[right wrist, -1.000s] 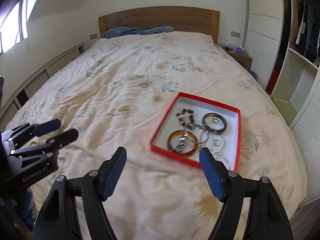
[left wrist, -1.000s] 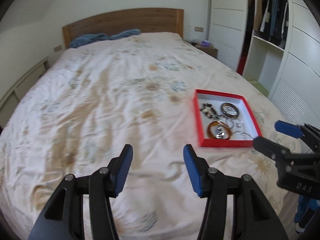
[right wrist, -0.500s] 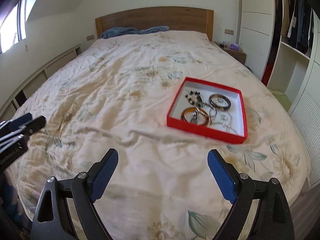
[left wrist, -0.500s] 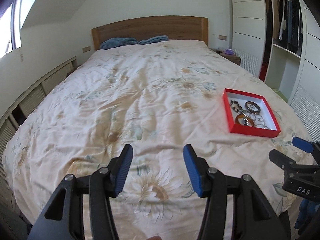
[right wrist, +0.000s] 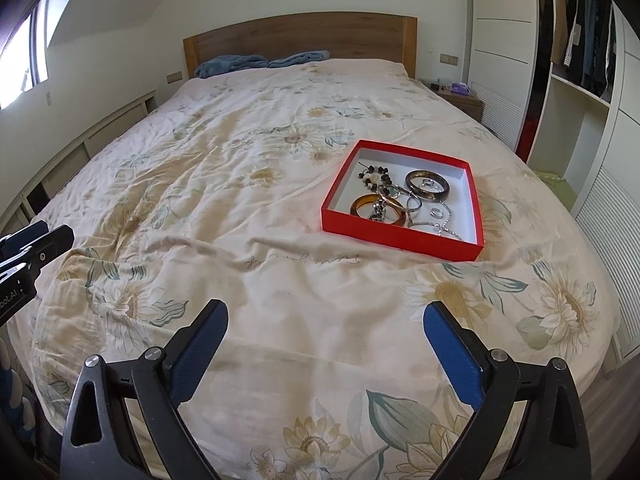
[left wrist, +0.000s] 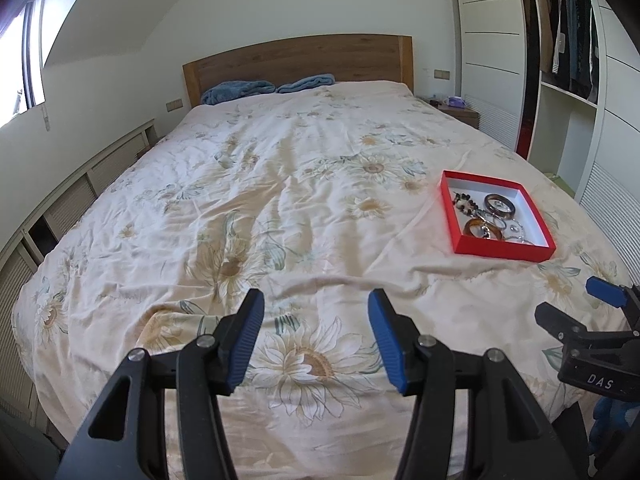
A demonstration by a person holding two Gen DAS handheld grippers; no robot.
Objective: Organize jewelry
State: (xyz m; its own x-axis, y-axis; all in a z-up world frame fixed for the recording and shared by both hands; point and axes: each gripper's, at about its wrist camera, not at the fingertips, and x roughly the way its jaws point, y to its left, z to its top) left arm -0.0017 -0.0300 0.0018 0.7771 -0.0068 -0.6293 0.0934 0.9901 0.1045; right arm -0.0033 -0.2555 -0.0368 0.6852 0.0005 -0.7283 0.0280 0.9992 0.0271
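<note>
Jewelry all in red box on the bed, no loose pieces seen
Left gripper and right gripper both spread, holding nothing; bangles, beads, chains heaped together, maybe tangled, so sorted-or-not unclear

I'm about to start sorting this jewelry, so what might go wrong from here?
The necklace chain lies tangled with the amber bangle and rings, so lifting one may drag others. The red tray sits on soft, wrinkled bedding and may tip if pressed.
</note>
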